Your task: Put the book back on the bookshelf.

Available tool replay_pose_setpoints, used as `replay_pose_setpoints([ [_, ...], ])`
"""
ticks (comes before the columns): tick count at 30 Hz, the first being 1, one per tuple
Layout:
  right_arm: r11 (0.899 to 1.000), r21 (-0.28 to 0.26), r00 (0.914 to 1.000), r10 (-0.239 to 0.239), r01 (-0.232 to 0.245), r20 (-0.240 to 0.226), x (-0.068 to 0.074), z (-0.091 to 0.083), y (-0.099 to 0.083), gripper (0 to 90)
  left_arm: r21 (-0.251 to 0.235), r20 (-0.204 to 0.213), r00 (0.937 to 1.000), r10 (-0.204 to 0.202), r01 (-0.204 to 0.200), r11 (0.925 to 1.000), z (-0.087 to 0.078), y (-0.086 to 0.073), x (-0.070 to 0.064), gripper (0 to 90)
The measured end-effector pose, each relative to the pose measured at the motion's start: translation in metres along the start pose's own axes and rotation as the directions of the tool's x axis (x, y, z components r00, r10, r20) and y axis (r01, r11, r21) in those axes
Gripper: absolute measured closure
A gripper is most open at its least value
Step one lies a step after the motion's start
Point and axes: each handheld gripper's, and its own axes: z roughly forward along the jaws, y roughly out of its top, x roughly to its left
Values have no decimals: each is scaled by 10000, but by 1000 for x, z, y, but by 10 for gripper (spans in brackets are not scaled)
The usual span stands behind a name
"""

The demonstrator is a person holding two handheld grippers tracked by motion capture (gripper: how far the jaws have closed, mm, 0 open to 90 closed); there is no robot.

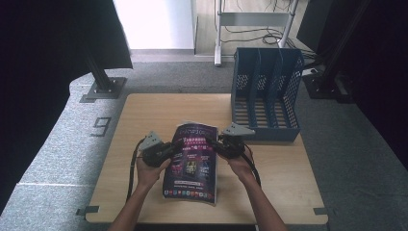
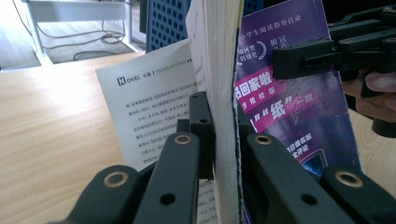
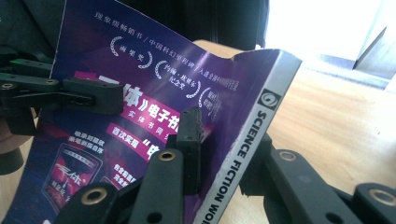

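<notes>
— Magazine (image 1: 191, 161): a purple-covered science-fiction issue, held above the middle of the wooden desk (image 1: 288, 192), its cover facing up toward the high view.

— Who has it?

— Both tools. The left gripper (image 1: 169, 148) clamps the magazine's left edge; in the left gripper view its jaws are closed on the page block (image 2: 219, 93), one jaw against the inner pages, the other against the purple cover. A white page of printed text (image 2: 154, 112) hangs open beside them.

— And the other side?

— The right gripper (image 1: 216, 143) bites the spine edge. In the right gripper view the jaws pinch the spine (image 3: 252, 154), which reads "SCIENCE FICTION" in white on black — one jaw on the cover, one behind it.

— The hands?

— The left hand (image 1: 150, 172) and right hand (image 1: 239, 166) come in from the near edge of the desk, forearms angled inward.

— Anything else on the desk?

— A blue file rack (image 1: 265, 94) with slotted compartments stands at the far right corner, well apart from the magazine. Grey carpet (image 1: 57, 144) surrounds the desk.
</notes>
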Motion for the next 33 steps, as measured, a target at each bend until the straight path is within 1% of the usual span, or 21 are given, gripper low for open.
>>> replay_pose_setpoints([
  [5,9997,-217,10000,-69,69,-17,2,-5,3,749,-30,70,10000,-2,3,10000,-2,3,-1,863],
  [9,9997,-225,9999,-127,126,-36,3,-6,3,751,-20,68,10000,-49,49,10000,-2,4,-1,863],
  [16,9986,-441,9995,-295,299,91,6,-8,11,764,-215,17,9999,-128,128,9997,-3,10,0,864],
  [22,9974,-592,9991,-414,420,112,8,-10,16,770,-299,-51,10000,-59,57,9995,-5,15,-1,864],
  [26,9956,-735,9981,-562,578,232,9,-12,19,773,-370,-114,9999,-46,42,9993,-4,18,-2,865],
  [33,9950,-822,9982,-554,571,221,10,-15,18,777,-366,-144,9999,-23,18,9993,-3,19,-3,866],
])
